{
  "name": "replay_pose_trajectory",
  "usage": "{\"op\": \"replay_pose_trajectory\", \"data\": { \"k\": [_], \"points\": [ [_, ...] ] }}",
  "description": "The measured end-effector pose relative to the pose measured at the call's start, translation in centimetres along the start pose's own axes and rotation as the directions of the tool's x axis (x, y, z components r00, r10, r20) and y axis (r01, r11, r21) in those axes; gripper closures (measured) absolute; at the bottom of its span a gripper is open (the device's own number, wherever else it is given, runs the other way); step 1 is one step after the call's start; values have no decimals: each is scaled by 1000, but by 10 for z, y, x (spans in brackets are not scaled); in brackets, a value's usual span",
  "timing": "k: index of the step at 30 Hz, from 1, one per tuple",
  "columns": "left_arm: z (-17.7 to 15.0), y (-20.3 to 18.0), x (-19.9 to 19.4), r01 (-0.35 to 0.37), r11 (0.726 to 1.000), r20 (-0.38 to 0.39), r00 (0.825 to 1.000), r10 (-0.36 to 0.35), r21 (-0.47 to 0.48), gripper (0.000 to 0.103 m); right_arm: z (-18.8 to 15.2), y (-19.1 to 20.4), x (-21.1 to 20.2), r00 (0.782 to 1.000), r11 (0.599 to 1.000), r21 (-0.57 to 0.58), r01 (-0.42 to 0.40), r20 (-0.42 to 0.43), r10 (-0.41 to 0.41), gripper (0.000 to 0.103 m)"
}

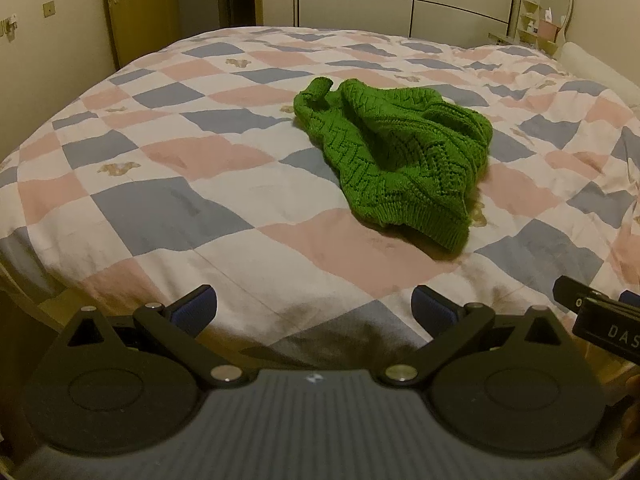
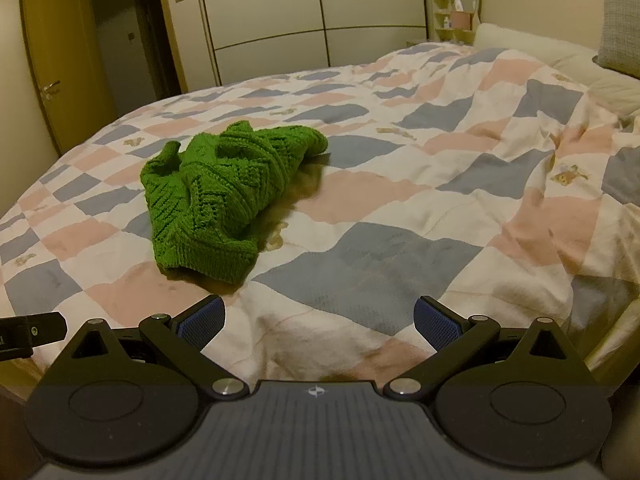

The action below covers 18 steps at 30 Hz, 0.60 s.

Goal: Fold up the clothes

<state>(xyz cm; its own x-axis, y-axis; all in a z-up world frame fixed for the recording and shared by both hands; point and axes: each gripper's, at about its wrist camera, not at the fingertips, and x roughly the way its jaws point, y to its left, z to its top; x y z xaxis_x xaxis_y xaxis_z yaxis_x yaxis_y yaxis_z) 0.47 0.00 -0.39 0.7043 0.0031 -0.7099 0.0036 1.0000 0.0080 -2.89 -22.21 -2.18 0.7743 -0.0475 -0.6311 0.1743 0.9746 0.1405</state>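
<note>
Your left gripper (image 1: 314, 306) and right gripper (image 2: 320, 316) both gape wide over the checkered quilt (image 1: 168, 208); green sweater (image 1: 400, 152) sits crumpled mid-bed, wardrobe (image 2: 312, 12) behind.

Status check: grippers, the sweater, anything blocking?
Left gripper open, empty, short of the garment. Right gripper open, empty. Green knit sweater crumpled on the checkered quilt, not yet folded. Nothing in the way.
</note>
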Motion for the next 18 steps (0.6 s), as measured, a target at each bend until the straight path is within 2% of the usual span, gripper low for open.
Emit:
{"op": "replay_pose_trajectory", "data": {
  "k": [18],
  "points": [
    [6,11,10,-2,1000,0,1000,2,-6,0,1,6,10,1000,1000,-18,-2,-23,2,0]
  ]
}}
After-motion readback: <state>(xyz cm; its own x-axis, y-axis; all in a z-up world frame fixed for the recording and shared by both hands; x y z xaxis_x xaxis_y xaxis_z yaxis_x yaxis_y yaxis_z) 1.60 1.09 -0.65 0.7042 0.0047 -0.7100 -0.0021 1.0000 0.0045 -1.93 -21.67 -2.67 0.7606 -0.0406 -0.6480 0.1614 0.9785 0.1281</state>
